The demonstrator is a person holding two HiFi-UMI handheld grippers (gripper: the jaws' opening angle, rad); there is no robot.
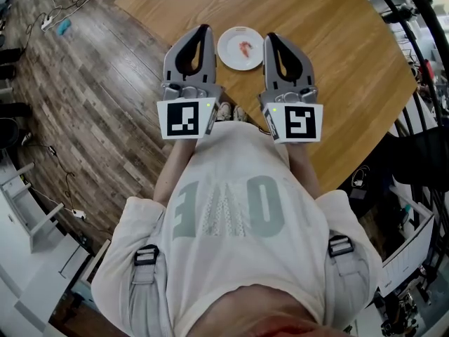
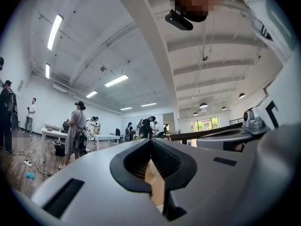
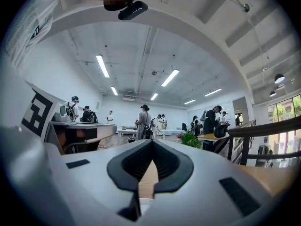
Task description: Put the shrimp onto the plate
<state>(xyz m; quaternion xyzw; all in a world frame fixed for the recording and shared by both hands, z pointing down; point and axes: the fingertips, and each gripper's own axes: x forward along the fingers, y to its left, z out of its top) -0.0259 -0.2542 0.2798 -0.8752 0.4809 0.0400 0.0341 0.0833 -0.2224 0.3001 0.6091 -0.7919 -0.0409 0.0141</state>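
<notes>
A small white plate (image 1: 229,53) rests on the round wooden table (image 1: 337,62), and a pink shrimp (image 1: 245,47) lies on it. I hold both grippers close to my chest, pointing out over the table's near edge, with the plate between their tips. My left gripper (image 1: 205,28) is just left of the plate, shut and holding nothing. My right gripper (image 1: 270,36) is just right of it, also shut and holding nothing. Both gripper views look level across the room. In them the left gripper (image 2: 151,140) and right gripper (image 3: 153,141) have their pads touching. Neither view shows the plate.
Dark plank floor (image 1: 91,97) with loose cables lies left of the table. Black chair frames and clutter (image 1: 421,62) crowd its right side. Several people (image 2: 76,126) stand at white tables far across the hall. A green plant (image 3: 190,138) stands on a far desk.
</notes>
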